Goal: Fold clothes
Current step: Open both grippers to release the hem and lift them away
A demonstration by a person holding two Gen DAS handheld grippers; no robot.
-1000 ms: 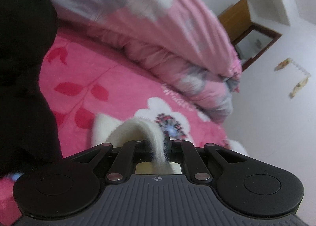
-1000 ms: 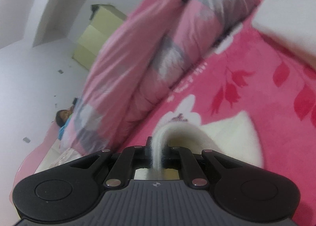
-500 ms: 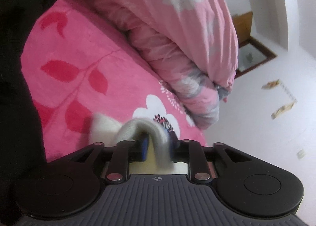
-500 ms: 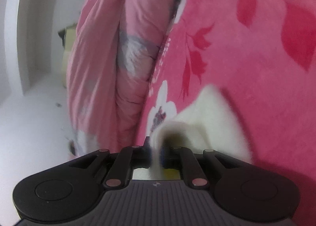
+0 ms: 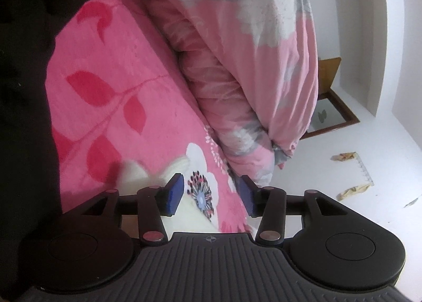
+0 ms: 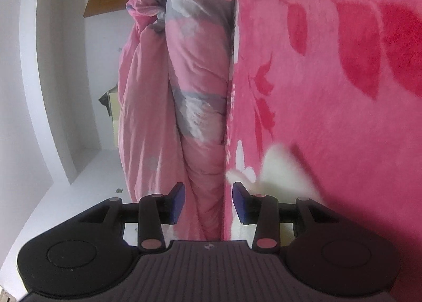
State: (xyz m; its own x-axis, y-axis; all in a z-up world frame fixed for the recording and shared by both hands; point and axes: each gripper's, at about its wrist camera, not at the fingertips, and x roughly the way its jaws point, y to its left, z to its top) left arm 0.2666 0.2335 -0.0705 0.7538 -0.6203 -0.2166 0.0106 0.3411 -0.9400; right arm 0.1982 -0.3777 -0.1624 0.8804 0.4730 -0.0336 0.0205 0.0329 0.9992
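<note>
1. The pink floral blanket (image 5: pixel 110 107) is the widest surface and serves as our folding ground; bare room on it opens toward 12 o'clock in the right wrist view.
2. The bunched pink-and-grey quilt (image 5: pixel 250 86) walls that ground at 1 o'clock in the left view and at 11 o'clock in the right view, so we should keep any sweep short of it.
3. A black cloth (image 5: pixel 23 91) fills the 9 o'clock side of the left view; what it is, we cannot tell.
4. The white fleecy garment (image 6: pixel 284 173) lies on the blanket at 2 o'clock of the right gripper (image 6: pixel 208 200), and its edge shows at 10 o'clock of the left gripper (image 5: pixel 209 195).
5. Both grippers are spread with nothing between the pads. We judge a fold edge has been laid; to finish it well, lift straight off without dragging the pile.
</note>
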